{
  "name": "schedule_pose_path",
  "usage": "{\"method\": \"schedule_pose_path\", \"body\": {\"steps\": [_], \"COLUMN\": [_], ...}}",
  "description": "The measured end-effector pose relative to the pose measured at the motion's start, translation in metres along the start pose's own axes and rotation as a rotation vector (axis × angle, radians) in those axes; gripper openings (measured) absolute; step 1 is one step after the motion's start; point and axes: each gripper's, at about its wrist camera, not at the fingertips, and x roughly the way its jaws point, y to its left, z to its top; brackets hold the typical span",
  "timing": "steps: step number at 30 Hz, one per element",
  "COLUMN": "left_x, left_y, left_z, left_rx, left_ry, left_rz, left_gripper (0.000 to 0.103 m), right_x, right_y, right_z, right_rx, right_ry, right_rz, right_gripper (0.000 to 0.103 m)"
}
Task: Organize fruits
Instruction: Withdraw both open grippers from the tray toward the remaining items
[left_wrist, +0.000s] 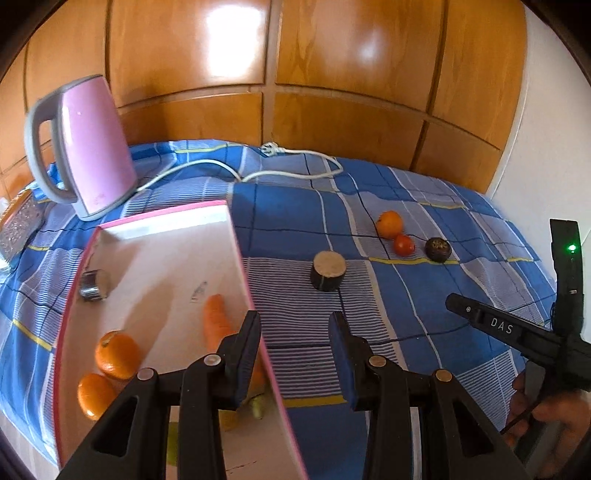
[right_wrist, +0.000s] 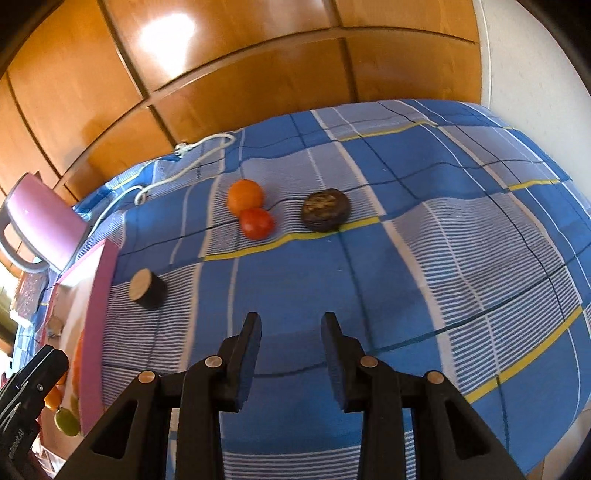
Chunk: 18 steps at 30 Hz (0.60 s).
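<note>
Only the left wrist view showed inside the pink-rimmed white tray (left_wrist: 236, 258): two glossy oranges (left_wrist: 117, 355), a tapered carrot (left_wrist: 216, 321) and a cut dark cylinder. The right wrist view gave a closer look at the loose pieces on the blue checked cloth (right_wrist: 406, 258): a round orange (right_wrist: 245, 195) touching a smooth tomato (right_wrist: 257, 222), a wrinkled dark fruit (right_wrist: 325, 209) beside them, and a cut dark stub (right_wrist: 147, 289) near the tray. The left tongs (left_wrist: 294, 325) and right tongs (right_wrist: 291, 325) each stood slightly parted, holding nothing.
</note>
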Motion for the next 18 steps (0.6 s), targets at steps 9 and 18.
{"method": "schedule_pose_path", "body": {"steps": [9, 18], "left_x": [0.026, 0.055], "left_y": [-0.020, -0.028], "left_z": [0.008, 0.022], "left_rx": [0.034, 0.001], "left_ry": [0.036, 0.076], "left_rz": [-0.027, -0.049], "left_gripper": [0.038, 0.039], "right_x": [0.011, 0.024], "right_y": [-0.006, 0.000], "right_z": [0.005, 0.020], "right_rx": [-0.025, -0.064], "right_ry": [0.011, 0.015], "right_rz": [0.013, 0.055], "right_gripper": [0.034, 0.034]}}
